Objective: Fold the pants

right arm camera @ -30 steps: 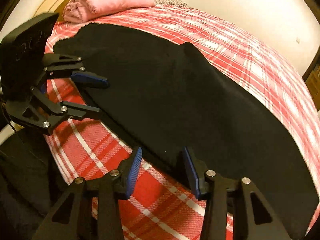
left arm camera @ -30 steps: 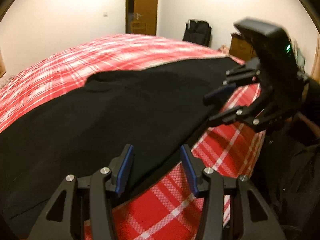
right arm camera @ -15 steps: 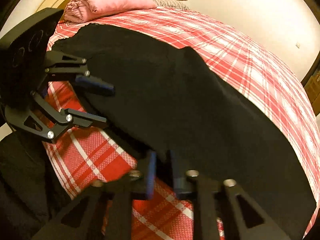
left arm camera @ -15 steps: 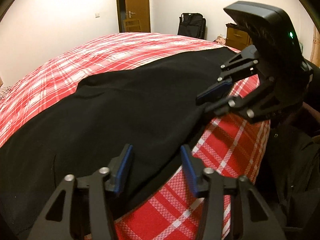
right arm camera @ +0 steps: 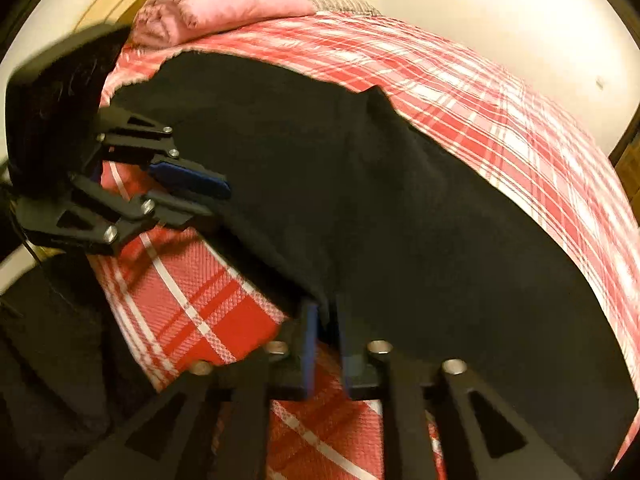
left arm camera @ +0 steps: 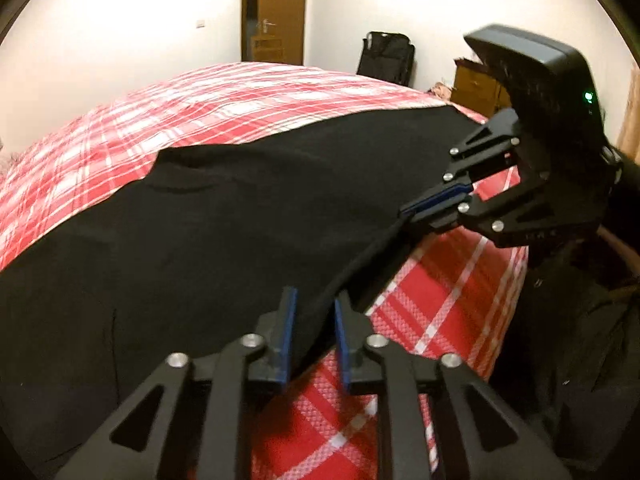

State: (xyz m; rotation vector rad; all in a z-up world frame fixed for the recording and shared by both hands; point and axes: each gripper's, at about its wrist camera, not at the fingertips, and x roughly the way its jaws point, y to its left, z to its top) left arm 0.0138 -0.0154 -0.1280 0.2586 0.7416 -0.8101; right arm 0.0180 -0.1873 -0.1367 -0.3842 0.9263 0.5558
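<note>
Pinching the near hem of the black pants (left arm camera: 240,220) with the left gripper (left arm camera: 311,320), pads closing round the cloth edge. Clamped further along the same edge, right gripper (right arm camera: 323,320), so both lift one straight line. Spread flat beyond, across the red plaid bedspread (left arm camera: 248,96), ready for folding over. Far off, pink pillow (right arm camera: 216,8).

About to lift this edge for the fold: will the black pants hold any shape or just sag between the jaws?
Likely floppy: the black pants lie draped flat over the plaid bed, and the near edge already hangs slack between the left gripper and right gripper. Probably light. The cloth looks matte, so slipping seems unlikely.
</note>
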